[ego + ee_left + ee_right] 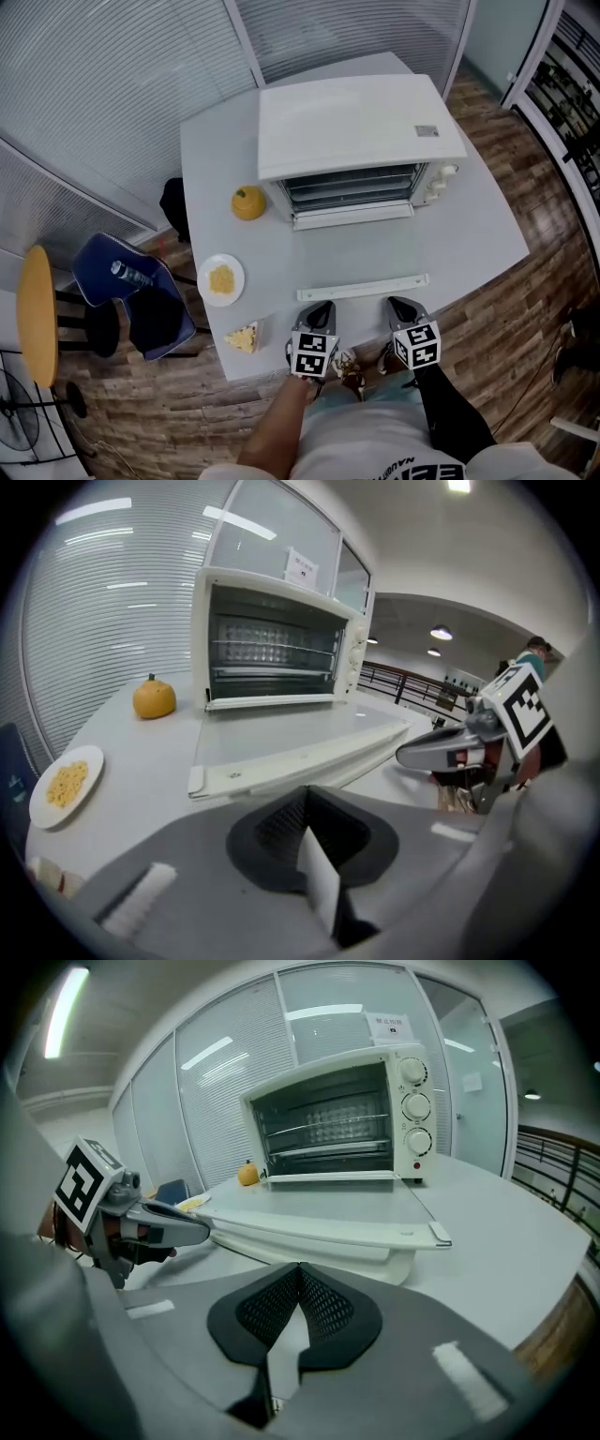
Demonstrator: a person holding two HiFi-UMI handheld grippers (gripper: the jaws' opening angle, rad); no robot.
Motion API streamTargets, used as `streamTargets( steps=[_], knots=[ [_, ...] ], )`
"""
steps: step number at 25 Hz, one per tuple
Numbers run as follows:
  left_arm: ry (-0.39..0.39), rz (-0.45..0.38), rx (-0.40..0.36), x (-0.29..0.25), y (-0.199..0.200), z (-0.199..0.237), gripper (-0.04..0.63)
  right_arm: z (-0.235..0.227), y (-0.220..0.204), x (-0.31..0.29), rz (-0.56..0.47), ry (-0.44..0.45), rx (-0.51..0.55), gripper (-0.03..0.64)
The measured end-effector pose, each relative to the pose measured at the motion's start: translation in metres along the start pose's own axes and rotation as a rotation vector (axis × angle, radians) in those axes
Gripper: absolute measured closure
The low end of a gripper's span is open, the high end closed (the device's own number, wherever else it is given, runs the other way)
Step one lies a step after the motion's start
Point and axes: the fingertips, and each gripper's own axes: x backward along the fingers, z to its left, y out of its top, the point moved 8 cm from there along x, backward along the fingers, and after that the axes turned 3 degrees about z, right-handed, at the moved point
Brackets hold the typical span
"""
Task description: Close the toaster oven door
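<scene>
Head view: the white oven [356,117] stands at the back of the grey bench [487,234]. Its door [356,253] lies folded down flat toward the person, and the white handle [364,287] is at the door's near edge. The left claw [319,309] and right claw [401,307] sit side by side at the bench's near edge, just short of the handle and not touching it. Both tips are pinched together on nothing. An orange [248,202] sits left of the oven. Nearer is a plate [221,279] of yellow food, and a yellow wedge [243,337] lies by the bench edge. A blue chair [131,295] stands off to the left.

Left gripper view: the left claw [305,794] is closed and empty, pointing at the door [291,738], which lies level ahead. The oven [277,635] gapes behind it. The orange [154,697] and plate [66,785] are on the left, and the right claw [422,755] is on the right.

Right gripper view: the right claw [300,1267] has its pads meeting, with nothing held. The door [319,1206] stretches flat in front of the oven [337,1115], whose three knobs [412,1105] face this way. The left claw [192,1232] is at the left.
</scene>
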Motion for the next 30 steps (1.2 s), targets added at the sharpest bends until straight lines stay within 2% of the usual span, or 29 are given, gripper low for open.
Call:
streamTargets(
  steps=[4, 9, 13, 20, 30],
  knots=[
    [0.021, -0.002, 0.062, -0.003, 0.005, 0.007, 0.541, -0.009, 0.004, -0.004, -0.009, -0.046, -0.006, 0.614],
    [0.044, -0.033, 0.089, -0.001, 0.013, 0.009, 0.541, -0.018, 0.017, -0.001, -0.052, -0.102, -0.032, 0.614],
    [0.061, -0.071, 0.045, 0.003, 0.017, 0.007, 0.541, -0.018, 0.027, 0.002, -0.086, -0.117, -0.036, 0.614],
    [0.073, -0.16, 0.026, 0.016, 0.043, 0.003, 0.541, -0.01, 0.045, 0.011, -0.15, -0.118, 0.029, 0.614],
    [0.068, -0.227, -0.024, 0.021, 0.072, -0.001, 0.541, -0.007, 0.069, 0.024, -0.216, -0.132, 0.058, 0.614]
  ],
)
